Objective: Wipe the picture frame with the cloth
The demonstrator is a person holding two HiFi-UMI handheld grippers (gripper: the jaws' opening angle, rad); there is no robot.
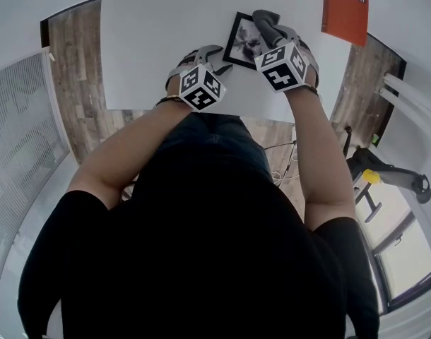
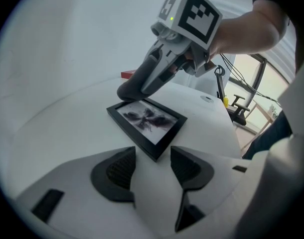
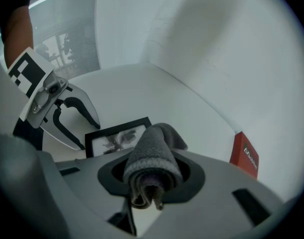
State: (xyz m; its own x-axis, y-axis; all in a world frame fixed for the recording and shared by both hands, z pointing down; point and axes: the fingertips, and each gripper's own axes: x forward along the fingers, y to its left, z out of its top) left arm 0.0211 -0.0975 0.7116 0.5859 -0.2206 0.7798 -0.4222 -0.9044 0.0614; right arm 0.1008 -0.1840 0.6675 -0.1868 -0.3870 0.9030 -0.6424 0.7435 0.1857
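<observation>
Cloth (image 3: 152, 151) in right gripper (image 3: 149, 172) (on picture frame (image 2: 148, 122))

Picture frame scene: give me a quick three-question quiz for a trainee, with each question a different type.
1. Fill in: the picture frame lies flat on the white ____.
2. True or false: the left gripper has its fingers shut.
3. Multiple choice: what does the right gripper hold? A, the picture frame. B, a rolled grey cloth. C, nothing.

Key
1. table.
2. False: they stand apart with nothing between them.
3. B.
</observation>
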